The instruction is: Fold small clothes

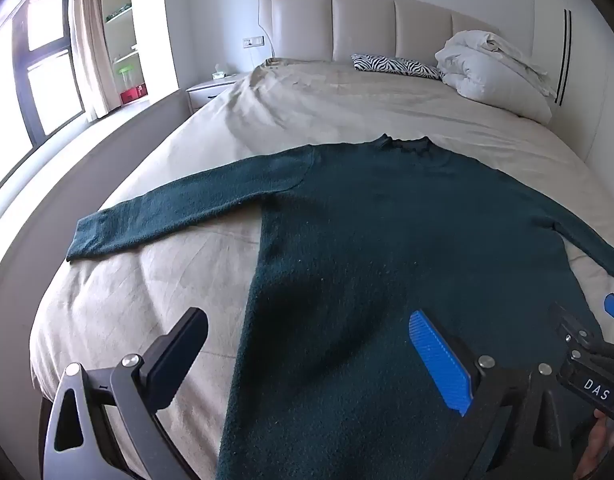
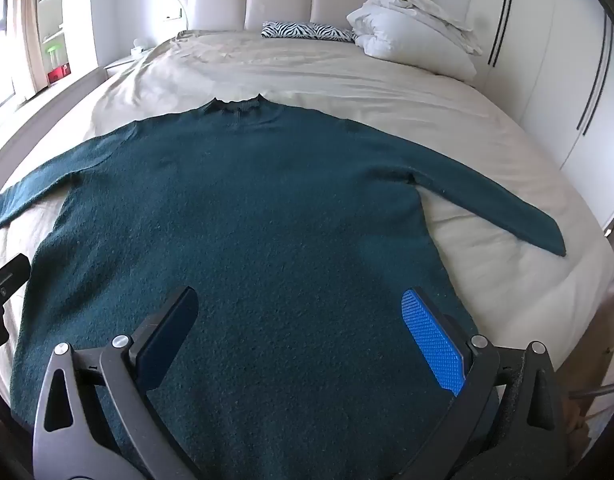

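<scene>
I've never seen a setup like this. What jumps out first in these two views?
A dark green sweater lies flat on the beige bed, both sleeves spread wide and the collar toward the headboard. At the bottom of each view a gripper hangs over the sweater's lower part with jaws wide open: the left gripper and the right gripper. Far back by the headboard sit a zebra pillow and a heap of white bedding.

sweater (image 2: 243,216) hem cut off below, shelf items (image 1: 123,12) perhaps blurred

You are in a home bedroom. A bed (image 1: 327,104) fills it, with a padded headboard (image 1: 363,24) behind, pillows (image 2: 411,40) against it and a nightstand (image 1: 209,90) beside.
</scene>
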`<state>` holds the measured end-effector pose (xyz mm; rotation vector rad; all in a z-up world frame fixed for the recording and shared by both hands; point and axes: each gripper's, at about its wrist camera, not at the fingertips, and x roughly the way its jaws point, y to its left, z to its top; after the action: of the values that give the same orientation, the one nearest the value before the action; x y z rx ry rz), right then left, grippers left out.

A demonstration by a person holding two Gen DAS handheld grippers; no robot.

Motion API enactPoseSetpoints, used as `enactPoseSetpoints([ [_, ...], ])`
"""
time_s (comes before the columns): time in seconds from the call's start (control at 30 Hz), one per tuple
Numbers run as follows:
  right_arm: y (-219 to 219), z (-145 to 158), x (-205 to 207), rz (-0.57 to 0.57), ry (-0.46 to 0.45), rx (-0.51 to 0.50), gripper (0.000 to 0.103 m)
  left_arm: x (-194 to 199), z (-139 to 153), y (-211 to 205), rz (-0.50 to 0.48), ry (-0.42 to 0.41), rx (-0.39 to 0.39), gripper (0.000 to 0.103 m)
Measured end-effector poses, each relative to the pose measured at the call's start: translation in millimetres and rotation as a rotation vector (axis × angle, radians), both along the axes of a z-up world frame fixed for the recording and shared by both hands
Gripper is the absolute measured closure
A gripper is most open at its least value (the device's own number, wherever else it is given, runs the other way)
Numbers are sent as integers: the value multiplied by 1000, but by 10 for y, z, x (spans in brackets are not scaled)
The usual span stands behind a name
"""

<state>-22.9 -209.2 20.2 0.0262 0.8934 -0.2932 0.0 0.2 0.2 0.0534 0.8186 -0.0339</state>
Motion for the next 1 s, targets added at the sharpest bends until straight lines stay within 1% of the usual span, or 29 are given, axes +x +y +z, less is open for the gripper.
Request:
enactPoseSetpoints([
  [1.0,34,-27,15,6,5,-7,0,4,-16,10,4,2,2,0],
])
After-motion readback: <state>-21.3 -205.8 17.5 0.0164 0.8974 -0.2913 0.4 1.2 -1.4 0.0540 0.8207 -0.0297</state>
